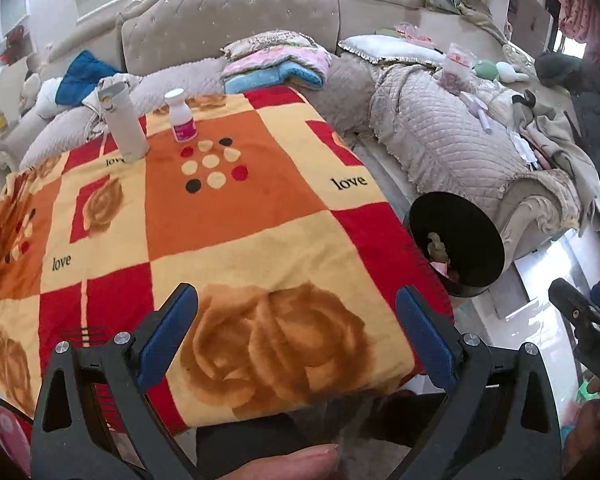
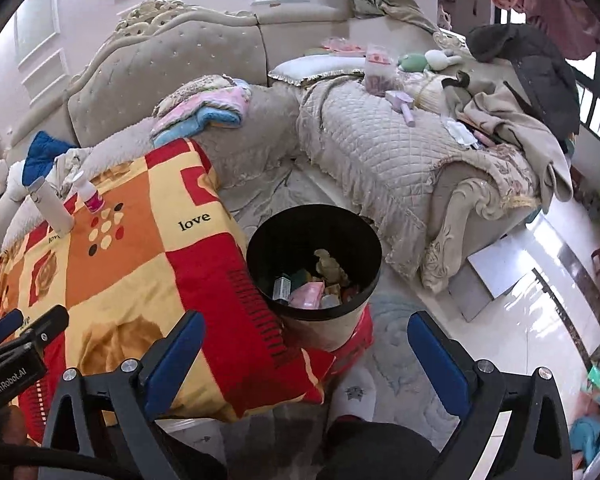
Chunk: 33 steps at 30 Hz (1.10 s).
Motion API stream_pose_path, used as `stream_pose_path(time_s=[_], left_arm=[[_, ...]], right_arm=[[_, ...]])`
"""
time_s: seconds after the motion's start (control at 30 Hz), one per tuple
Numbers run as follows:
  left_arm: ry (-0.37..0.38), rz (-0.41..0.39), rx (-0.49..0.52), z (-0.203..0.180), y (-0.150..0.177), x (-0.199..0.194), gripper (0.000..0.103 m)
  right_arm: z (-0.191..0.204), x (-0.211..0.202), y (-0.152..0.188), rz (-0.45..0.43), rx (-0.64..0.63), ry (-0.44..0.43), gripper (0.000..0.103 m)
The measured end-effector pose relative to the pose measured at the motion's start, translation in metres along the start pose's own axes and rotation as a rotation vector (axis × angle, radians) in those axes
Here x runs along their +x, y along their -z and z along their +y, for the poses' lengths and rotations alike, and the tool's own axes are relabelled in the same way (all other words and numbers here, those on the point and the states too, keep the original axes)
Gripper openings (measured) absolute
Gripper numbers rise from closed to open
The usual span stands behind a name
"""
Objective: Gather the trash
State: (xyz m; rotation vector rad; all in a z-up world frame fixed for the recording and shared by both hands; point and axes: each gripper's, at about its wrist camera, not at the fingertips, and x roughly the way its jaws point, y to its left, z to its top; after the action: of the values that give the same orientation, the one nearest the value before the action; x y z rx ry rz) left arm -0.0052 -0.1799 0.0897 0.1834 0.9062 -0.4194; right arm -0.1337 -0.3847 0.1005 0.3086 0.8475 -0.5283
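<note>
Hovering over the near edge of the bench, the left gripper has its jaws spread wide with nothing between them; under them lies only the patchwork blanket printed with roses and the word "love". At the far left corner of the bench stand a tall grey tube with a torn top and, just beside it, a small white bottle with a pink label; the two do not touch. The right gripper hangs off the right edge of the bench, its jaws also wide and empty, above the pale floor. Ahead of it the black bin stands on the floor, close against the blanket's hanging red border. Inside the bin lie pieces of trash: a pink wrapper, a small box, crumpled scraps. Behind the bench runs a beige tufted sofa strewn with folded towels and clothes.
</note>
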Motion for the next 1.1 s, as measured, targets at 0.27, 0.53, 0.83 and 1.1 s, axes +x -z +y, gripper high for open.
stream_pose_path(time_s=[0.27, 0.53, 0.83, 1.1], left_arm=[[0.009, 0.006, 0.022, -0.012, 0.003, 0.003, 0.099], [0.000, 0.004, 0.016, -0.009, 0.004, 0.002, 0.099], [-0.006, -0.013, 0.011, -0.007, 0.006, -0.004, 0.099], [0.008, -0.014, 0.006, -0.006, 0.006, -0.007, 0.099]], right_arm=[[0.003, 0.000, -0.002, -0.004, -0.008, -0.017, 0.101], [0.006, -0.004, -0.003, -0.003, -0.020, -0.039, 0.101], [0.011, -0.012, -0.003, -0.004, -0.020, -0.058, 0.101], [0.013, -0.017, -0.004, -0.012, -0.022, -0.068, 0.101]])
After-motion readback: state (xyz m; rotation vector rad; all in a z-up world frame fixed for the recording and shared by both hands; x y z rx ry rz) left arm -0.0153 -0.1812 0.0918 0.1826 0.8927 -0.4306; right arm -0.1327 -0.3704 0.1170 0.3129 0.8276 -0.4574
